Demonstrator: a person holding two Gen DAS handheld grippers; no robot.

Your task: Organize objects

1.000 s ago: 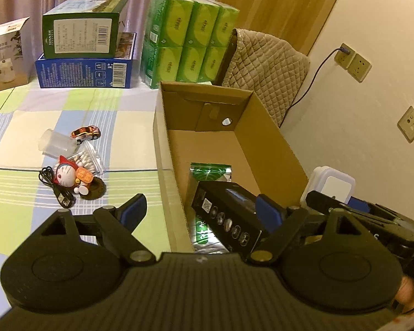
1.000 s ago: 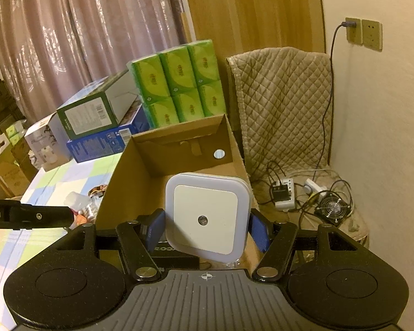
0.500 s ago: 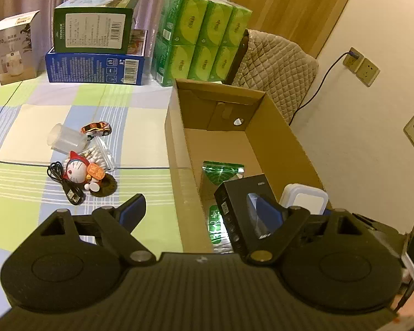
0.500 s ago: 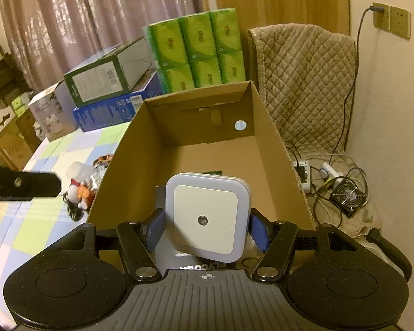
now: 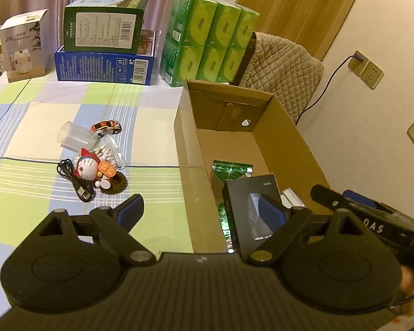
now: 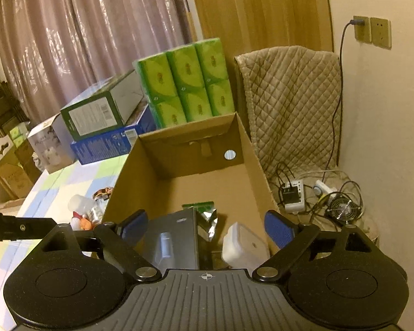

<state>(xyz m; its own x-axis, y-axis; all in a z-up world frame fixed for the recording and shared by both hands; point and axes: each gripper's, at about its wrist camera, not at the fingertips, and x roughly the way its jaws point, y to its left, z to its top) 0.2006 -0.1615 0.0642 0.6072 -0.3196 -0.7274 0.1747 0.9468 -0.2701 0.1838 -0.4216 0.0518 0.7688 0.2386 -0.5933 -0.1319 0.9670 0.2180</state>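
From the left wrist, the left gripper [image 5: 200, 209] is spread wide and empty above the cardboard box [image 5: 189, 143]. From the right wrist, the right gripper [image 6: 205, 226] gapes empty over the white night light [image 6: 244, 247], which lies inside the box beside a black package [image 6: 174, 241].

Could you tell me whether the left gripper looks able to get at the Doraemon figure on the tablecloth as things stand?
Probably yes. The left gripper is open and holds nothing, and the Doraemon figure lies ahead to its left with bare tablecloth between. The black cable and cotton swab bag crowd it closely, though.
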